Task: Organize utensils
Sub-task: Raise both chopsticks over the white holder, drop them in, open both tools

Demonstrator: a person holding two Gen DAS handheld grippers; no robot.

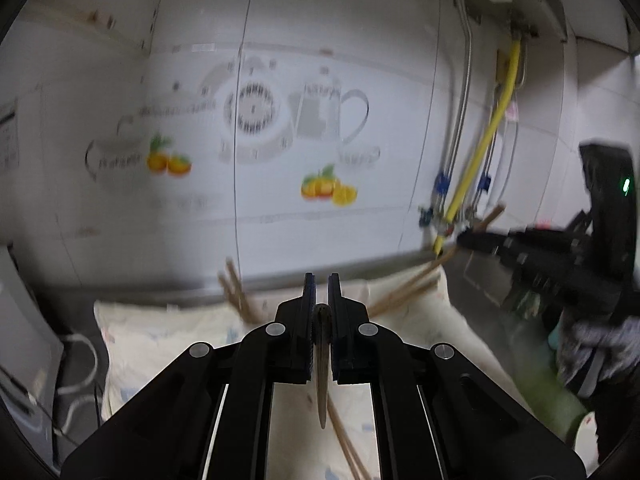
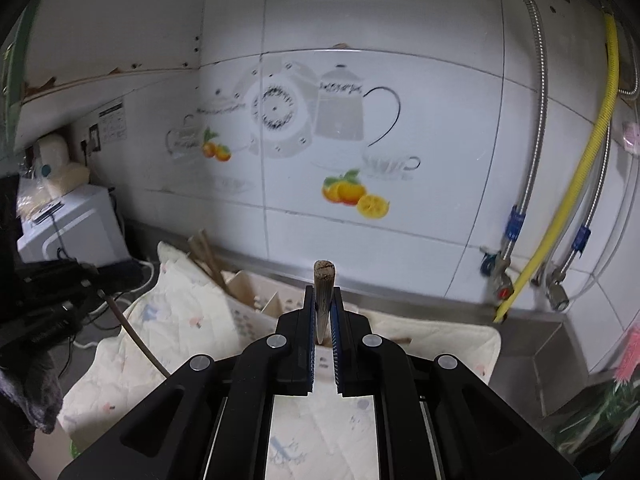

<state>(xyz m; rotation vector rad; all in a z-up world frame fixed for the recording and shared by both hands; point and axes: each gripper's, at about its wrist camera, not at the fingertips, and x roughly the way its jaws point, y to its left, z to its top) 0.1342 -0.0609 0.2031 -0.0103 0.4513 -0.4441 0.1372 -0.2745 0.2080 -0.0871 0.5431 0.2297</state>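
My left gripper (image 1: 321, 286) is shut on a brown chopstick (image 1: 322, 368) that hangs down between its fingers over a cream cloth (image 1: 168, 344). My right gripper (image 2: 322, 300) is shut on another wooden chopstick (image 2: 323, 280) whose blunt end sticks up above the fingertips. The right gripper also shows at the right of the left wrist view (image 1: 520, 246), holding its chopstick (image 1: 424, 276) slanted. More chopsticks (image 1: 236, 292) lean at the back of the cloth, and also show in the right wrist view (image 2: 208, 260). The left gripper with its stick (image 2: 132, 332) shows at the left of the right wrist view.
A white perforated basket (image 2: 256, 312) sits on the cloth below the right gripper. The tiled wall (image 2: 360, 80) with fruit decals is close ahead. Yellow hose and steel pipes (image 2: 560, 200) run down at the right. A white appliance (image 2: 76, 224) with cables stands at the left.
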